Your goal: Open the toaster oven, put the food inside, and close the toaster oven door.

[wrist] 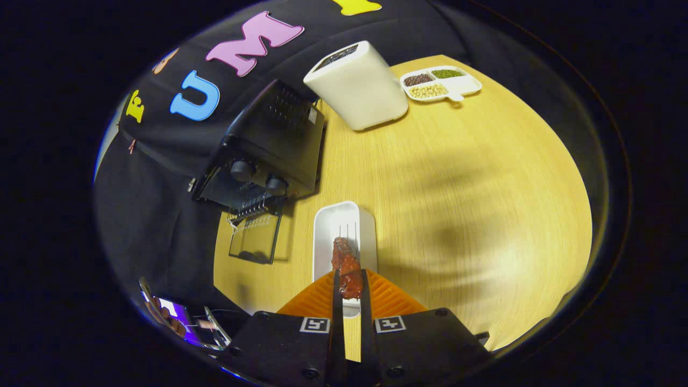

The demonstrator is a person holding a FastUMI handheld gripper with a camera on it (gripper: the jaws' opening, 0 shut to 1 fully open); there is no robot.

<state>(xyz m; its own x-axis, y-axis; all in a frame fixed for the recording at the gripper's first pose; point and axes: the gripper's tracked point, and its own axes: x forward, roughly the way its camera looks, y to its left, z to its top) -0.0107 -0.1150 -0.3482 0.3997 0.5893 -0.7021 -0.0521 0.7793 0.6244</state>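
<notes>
My gripper (350, 279) is shut on a reddish-brown piece of meat (346, 267), which sticks out ahead of the fingertips above a white rectangular tray (326, 226) on the wooden table. The black toaster oven (269, 148) stands to the left beyond the tray, tilted in this view. Its glass door (254, 237) hangs open, folded down toward the table, and the wire rack (251, 207) shows at the opening. Two round knobs (243, 171) sit on its front panel.
A tall white box-shaped appliance (357, 86) stands beyond the oven at the table's far side. To its right lies a white divided dish (466, 86) with beans and grains. Bare wooden table (473, 204) spreads to the right. A person's hand with a phone (164, 312) shows low at the left.
</notes>
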